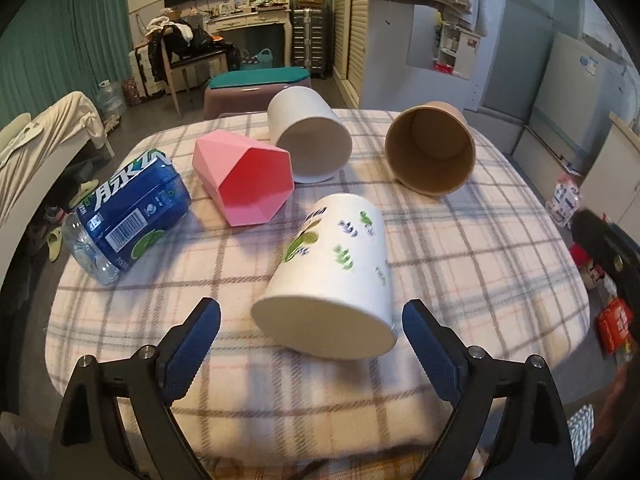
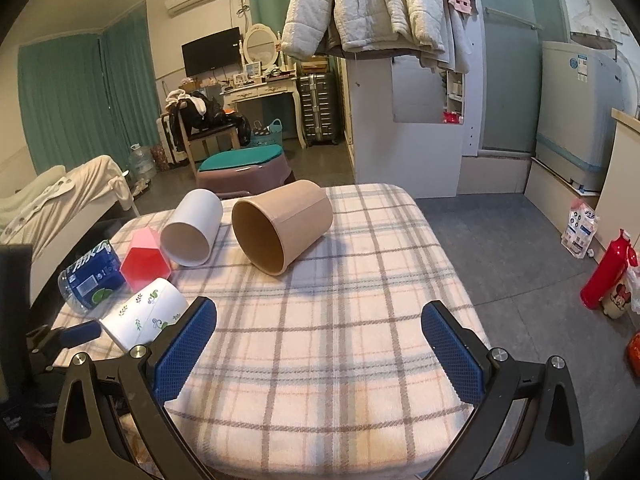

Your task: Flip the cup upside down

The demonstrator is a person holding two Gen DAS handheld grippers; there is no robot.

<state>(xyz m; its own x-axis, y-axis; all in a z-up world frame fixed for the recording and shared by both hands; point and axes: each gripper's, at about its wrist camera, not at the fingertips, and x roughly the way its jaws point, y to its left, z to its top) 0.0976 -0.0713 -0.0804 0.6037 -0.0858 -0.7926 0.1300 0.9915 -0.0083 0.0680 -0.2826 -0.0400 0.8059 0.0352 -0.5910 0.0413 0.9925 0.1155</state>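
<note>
A white cup with a leaf print [image 1: 340, 268] lies on its side on the plaid-covered table [image 1: 460, 264], its flat base toward me. My left gripper [image 1: 310, 336] is open, its blue pads either side of the cup's base and apart from it. The same cup shows in the right wrist view [image 2: 146, 316] at the left, beside a left fingertip [image 2: 80, 332]. My right gripper [image 2: 320, 336] is open and empty over bare cloth. A brown paper cup [image 2: 280, 228], a plain white cup [image 2: 192, 228] and a pink faceted cup [image 2: 146, 264] all lie on their sides.
A blue-labelled plastic bottle [image 1: 128, 216] lies on its side at the table's left edge. A red flask [image 2: 608, 272] stands on the floor at the right. A purple stool with a green cushion [image 2: 244, 168] stands beyond the table's far edge.
</note>
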